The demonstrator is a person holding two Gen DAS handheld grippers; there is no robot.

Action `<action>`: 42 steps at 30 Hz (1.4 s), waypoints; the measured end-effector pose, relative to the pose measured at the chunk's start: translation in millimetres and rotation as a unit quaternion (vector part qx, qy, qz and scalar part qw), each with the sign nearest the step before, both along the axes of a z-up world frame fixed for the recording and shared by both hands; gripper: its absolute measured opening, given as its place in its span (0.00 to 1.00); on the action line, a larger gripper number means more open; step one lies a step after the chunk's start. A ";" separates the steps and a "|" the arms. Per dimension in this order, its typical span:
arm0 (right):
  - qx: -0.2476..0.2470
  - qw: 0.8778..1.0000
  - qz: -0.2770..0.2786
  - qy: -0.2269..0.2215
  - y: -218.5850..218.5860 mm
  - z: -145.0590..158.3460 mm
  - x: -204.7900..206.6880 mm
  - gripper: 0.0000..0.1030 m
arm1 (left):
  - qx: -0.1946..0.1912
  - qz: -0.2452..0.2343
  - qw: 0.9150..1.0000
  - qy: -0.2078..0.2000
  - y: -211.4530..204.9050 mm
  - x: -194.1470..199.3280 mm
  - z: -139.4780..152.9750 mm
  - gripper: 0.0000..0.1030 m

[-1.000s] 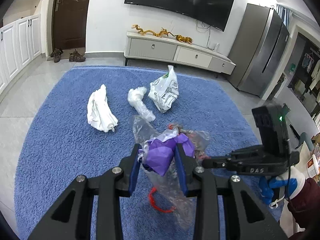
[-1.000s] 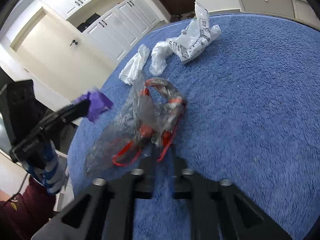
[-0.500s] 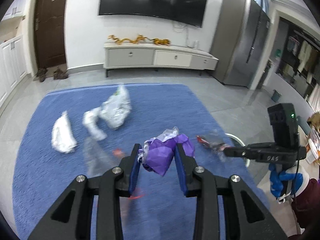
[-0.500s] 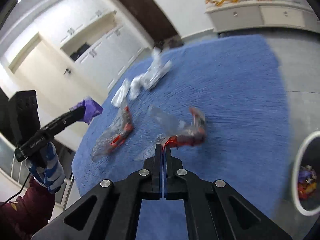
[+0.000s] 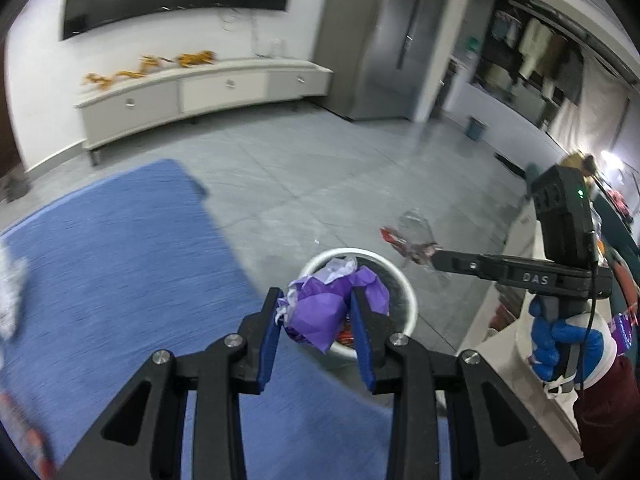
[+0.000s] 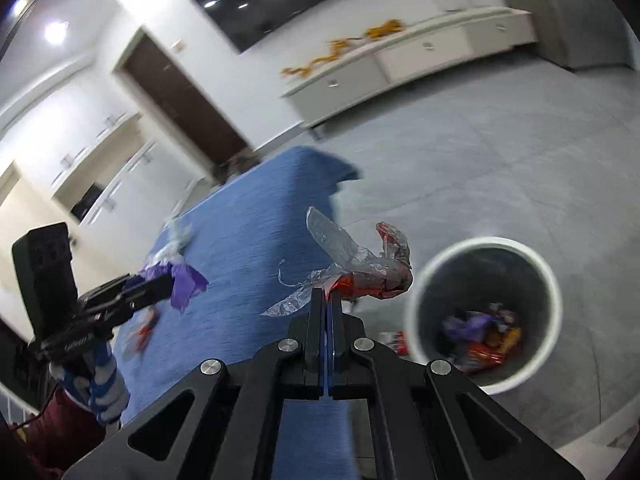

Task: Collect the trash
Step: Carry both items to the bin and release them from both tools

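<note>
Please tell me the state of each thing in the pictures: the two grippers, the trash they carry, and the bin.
Left gripper: shut on purple paper wad.
Purple paper wad: held, raised above the bin.
Right gripper: shut on clear-and-red wrapper.
Clear-and-red wrapper: held, hanging left of the bin.
Bin: upright, open, partly filled with trash.

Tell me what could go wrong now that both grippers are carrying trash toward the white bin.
1. The right gripper pinches only an edge of the clear and red plastic wrapper, which hangs beside the white bin, not over it; released here, it would probably land on the floor.
2. The purple paper wad in the left gripper is loose and light, so it may drift past the rim.
</note>
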State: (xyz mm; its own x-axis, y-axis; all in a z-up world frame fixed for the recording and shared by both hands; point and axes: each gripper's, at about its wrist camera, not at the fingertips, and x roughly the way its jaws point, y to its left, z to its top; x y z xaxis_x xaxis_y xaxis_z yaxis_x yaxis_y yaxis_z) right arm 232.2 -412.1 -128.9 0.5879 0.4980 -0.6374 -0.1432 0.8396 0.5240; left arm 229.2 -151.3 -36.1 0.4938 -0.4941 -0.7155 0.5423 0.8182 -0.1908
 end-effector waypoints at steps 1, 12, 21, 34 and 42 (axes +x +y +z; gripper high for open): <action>0.000 1.000 -0.011 0.005 -10.7 -5.7 2.3 0.01 | 0.002 -0.008 1.000 0.004 -12.9 4.1 -4.2 0.30; -0.010 0.995 -0.072 0.073 -65.4 -71.4 41.7 0.05 | 0.033 -0.011 0.998 0.053 -114.9 74.1 -63.4 0.34; -0.027 0.990 -0.104 0.097 -81.6 -99.6 56.0 0.35 | 0.023 -0.006 0.997 0.080 -136.5 89.4 -83.2 0.52; -0.078 0.989 -0.122 0.011 -67.9 -26.9 23.0 0.45 | 0.030 0.063 0.996 -0.059 -84.0 34.6 -15.8 0.52; -0.097 0.988 -0.108 -0.059 -27.4 30.8 -10.4 0.53 | 0.059 0.116 0.982 -0.139 -24.6 -17.6 30.0 0.52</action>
